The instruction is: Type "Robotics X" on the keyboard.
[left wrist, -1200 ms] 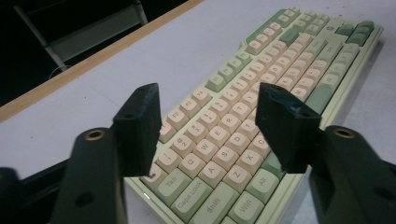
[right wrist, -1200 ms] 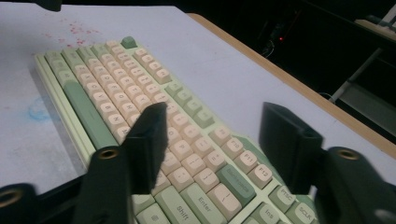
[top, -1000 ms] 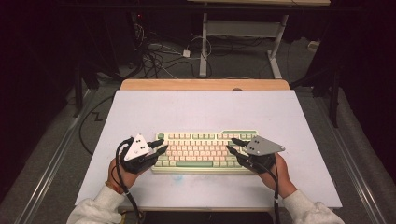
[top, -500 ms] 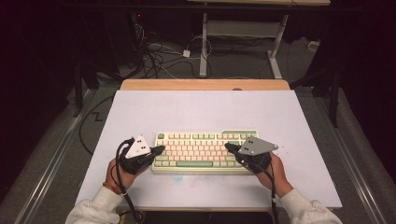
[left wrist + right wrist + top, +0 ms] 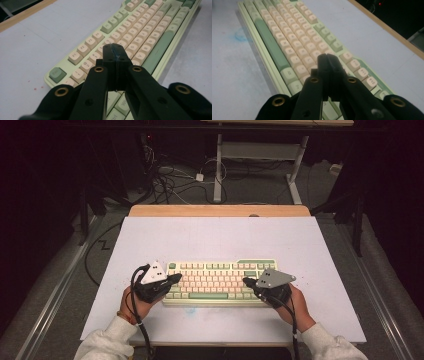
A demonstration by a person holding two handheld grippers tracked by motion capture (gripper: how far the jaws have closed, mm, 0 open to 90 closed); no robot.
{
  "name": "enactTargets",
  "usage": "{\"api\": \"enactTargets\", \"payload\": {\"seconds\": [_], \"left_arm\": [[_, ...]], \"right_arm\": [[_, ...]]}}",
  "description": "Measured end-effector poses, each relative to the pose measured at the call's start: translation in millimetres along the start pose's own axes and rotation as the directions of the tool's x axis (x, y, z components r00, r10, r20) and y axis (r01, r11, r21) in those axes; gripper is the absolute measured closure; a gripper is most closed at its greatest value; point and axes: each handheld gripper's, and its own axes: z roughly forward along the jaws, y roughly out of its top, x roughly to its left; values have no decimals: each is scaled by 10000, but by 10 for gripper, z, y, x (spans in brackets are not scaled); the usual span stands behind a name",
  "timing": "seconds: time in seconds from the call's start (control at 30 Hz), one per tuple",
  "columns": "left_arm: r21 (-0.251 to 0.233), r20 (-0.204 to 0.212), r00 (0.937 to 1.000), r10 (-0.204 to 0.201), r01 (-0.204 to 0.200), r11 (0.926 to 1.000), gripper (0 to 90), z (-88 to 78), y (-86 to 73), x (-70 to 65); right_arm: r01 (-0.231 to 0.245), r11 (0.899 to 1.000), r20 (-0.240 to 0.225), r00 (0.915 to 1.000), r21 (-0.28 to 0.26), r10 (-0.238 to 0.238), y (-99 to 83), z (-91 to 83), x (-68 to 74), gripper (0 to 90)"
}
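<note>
Keyboard (image 5: 215, 283), pale green with cream keys, lies low in the frame's centre on the white surface (image 5: 220, 240). Left gripper (image 5: 176, 278) and right gripper (image 5: 247, 282) hover over its ends, jaws pressed together, holding nothing.

The high view sits above the person's side of the table (image 5: 220, 235), looking forward and down; it takes in the whole tabletop, the floor and cables beyond, and the keyboard (image 5: 215, 282) at a middling distance; the left gripper view rides low and very near, looking along its own closed jaws across the keyboard (image 5: 140, 32) from its left end toward the right; the right gripper view is as close, looking from the right end leftward over the keyboard (image 5: 289, 42); all three share the keyboard and the pale tabletop around it.
</note>
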Motion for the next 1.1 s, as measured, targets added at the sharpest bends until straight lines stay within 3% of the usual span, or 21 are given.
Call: {"api": "enactTargets", "payload": {"seconds": [0.23,0.33,0.4,0.57,1.1], "left_arm": [[-2,244,9997,-2,2,10000,880,102,69,-24],[164,245,9996,138,-142,9998,880,170,113,-54],[574,442,9983,384,-409,9975,879,249,159,-90],[702,454,9982,395,-427,9966,879,322,201,-104],[1402,553,9978,364,-439,9891,879,560,304,-84]], "right_arm": [[-62,9964,-92,9999,850,70,-150,85,-34,900],[-79,9937,-115,9999,1119,92,-205,123,-51,900],[-167,9913,-63,9998,1306,177,-240,152,-63,900],[-225,9871,-83,9997,1583,241,-269,183,-87,900],[-246,9880,10,9997,1528,248,-281,178,-67,900]]}}
